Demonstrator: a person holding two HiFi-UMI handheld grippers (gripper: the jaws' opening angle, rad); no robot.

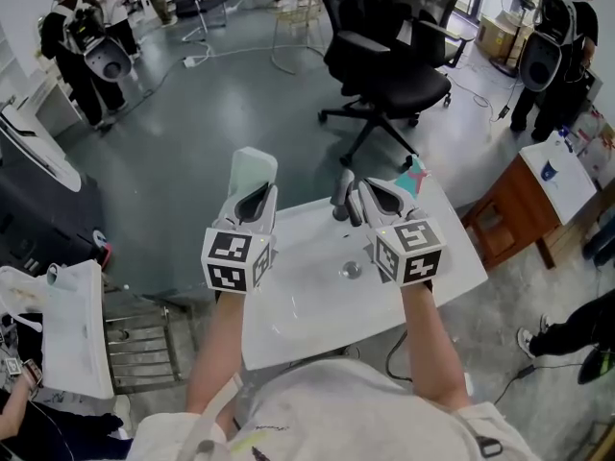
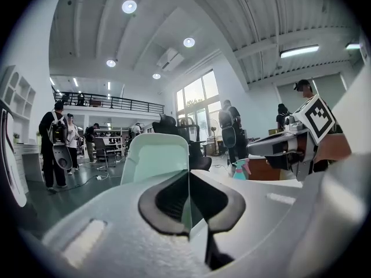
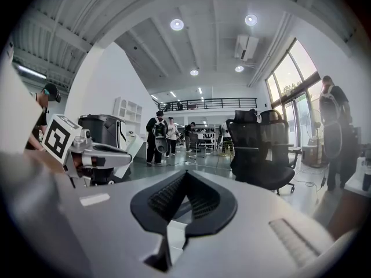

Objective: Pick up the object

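Note:
A pale green, thin, flat plastic piece with rounded corners [image 1: 256, 169] stands upright out of my left gripper [image 1: 257, 196], whose jaws are shut on its lower edge. In the left gripper view the piece [image 2: 155, 155] rises above the closed pads, where my left gripper [image 2: 189, 184] pinches it edge-on. My right gripper [image 1: 348, 198] hovers beside it over the white table [image 1: 288, 325], shut with nothing between its pads [image 3: 200, 198]. It also shows at the right of the left gripper view [image 2: 290, 146]. Both grippers are held above the tabletop.
A small clear round thing [image 1: 352, 270] lies on the table below the right gripper. A teal and pink item [image 1: 416, 175] sits at the table's far right corner. A black office chair [image 1: 384, 65], a wooden cabinet [image 1: 514, 209], a metal rack [image 1: 144, 339] and standing people surround the table.

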